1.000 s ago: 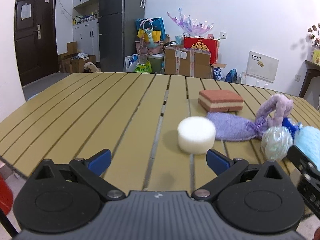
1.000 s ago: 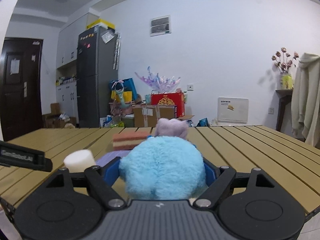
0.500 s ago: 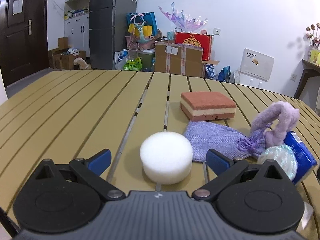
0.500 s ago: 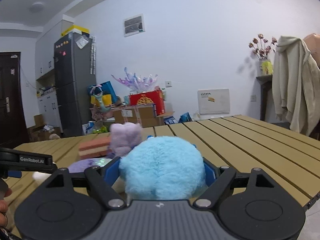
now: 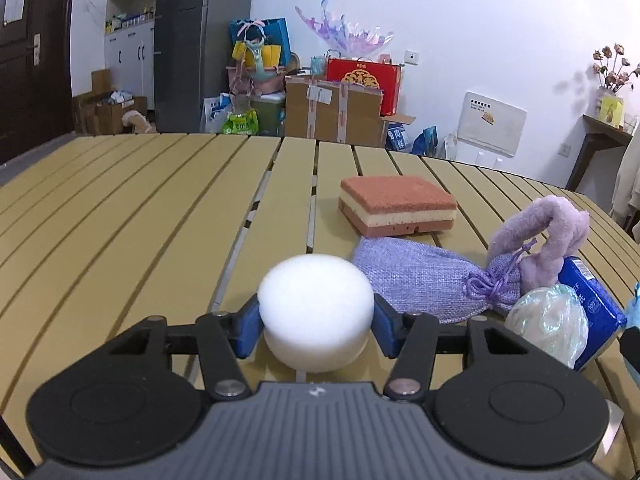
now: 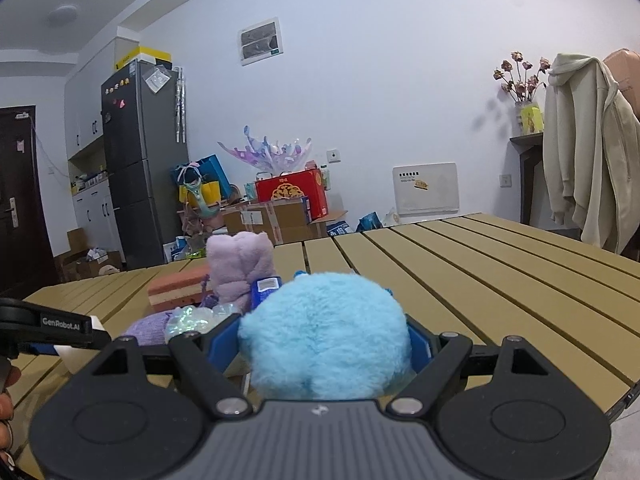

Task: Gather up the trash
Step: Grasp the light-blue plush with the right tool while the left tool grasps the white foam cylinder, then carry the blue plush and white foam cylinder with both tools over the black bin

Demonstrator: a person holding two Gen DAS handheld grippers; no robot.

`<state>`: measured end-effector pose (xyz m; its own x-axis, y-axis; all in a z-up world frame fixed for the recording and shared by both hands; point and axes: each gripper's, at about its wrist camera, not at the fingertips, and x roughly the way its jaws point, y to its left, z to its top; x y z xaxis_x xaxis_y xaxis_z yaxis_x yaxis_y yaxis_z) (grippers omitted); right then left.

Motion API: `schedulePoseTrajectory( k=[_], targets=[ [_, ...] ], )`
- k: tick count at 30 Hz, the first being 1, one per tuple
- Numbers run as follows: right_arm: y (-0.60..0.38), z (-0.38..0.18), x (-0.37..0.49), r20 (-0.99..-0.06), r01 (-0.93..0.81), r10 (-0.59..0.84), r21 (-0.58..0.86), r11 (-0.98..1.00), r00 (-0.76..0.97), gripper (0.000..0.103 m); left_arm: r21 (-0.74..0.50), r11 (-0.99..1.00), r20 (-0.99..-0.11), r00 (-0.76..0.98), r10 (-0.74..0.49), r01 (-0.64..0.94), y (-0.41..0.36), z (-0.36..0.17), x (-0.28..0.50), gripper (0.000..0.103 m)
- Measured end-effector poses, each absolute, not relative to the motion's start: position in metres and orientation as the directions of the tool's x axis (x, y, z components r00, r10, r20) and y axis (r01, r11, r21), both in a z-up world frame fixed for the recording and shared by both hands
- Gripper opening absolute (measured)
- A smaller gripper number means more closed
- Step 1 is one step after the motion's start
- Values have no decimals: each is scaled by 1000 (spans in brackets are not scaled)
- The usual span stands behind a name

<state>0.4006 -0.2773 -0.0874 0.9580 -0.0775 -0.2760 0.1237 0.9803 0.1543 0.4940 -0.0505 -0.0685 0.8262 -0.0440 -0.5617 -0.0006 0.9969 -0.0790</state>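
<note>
My left gripper [image 5: 316, 326] is shut on a white round foam puck [image 5: 316, 304] that rests on the slatted table [image 5: 140, 216]. My right gripper [image 6: 322, 340] is shut on a fluffy light-blue ball [image 6: 324, 336]. Right of the puck lie a purple drawstring pouch [image 5: 424, 276], a crumpled iridescent plastic wad [image 5: 548, 320], a blue tissue pack [image 5: 592, 300] and a purple plush loop [image 5: 548, 228]. A pink-and-cream sponge [image 5: 396, 208] lies farther back. The left gripper's side [image 6: 60, 324] shows at the left of the right wrist view.
The yellow table [image 6: 500, 264] stretches wide to the right. Behind it stand cardboard boxes [image 5: 332, 108], a red box [image 5: 362, 80], a dark fridge [image 6: 140, 160] and a coat [image 6: 588, 160] hanging at the far right.
My left gripper moved forward around the white foam puck and closed on it. My right gripper kept hold of the blue ball and turned a little to the right.
</note>
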Motion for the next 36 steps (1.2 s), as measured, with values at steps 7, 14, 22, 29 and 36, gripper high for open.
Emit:
schedulePoseTrajectory(
  k=[7, 14, 22, 29, 36],
  targets=[
    [-282, -86, 392, -264, 103, -62, 144, 984, 962, 81, -60, 998, -529, 848, -29, -3, -51, -56, 475, 56],
    [-284, -74, 371, -244, 94, -58, 139, 986, 968, 81, -66, 998, -478, 878, -39, 9, -50, -32, 439, 56],
    [-282, -57, 341, -248, 65, -30, 135, 989, 968, 81, -63, 997, -438, 897, -61, 37, -51, -7, 387, 56],
    [-275, -47, 311, -260, 42, -5, 135, 990, 966, 81, -56, 997, -438, 896, -65, 45, -50, 4, 350, 56],
    [-261, -46, 275, -293, 9, 31, 132, 991, 955, 81, -31, 999, -433, 900, -54, 45, -45, 13, 313, 56]
  ],
)
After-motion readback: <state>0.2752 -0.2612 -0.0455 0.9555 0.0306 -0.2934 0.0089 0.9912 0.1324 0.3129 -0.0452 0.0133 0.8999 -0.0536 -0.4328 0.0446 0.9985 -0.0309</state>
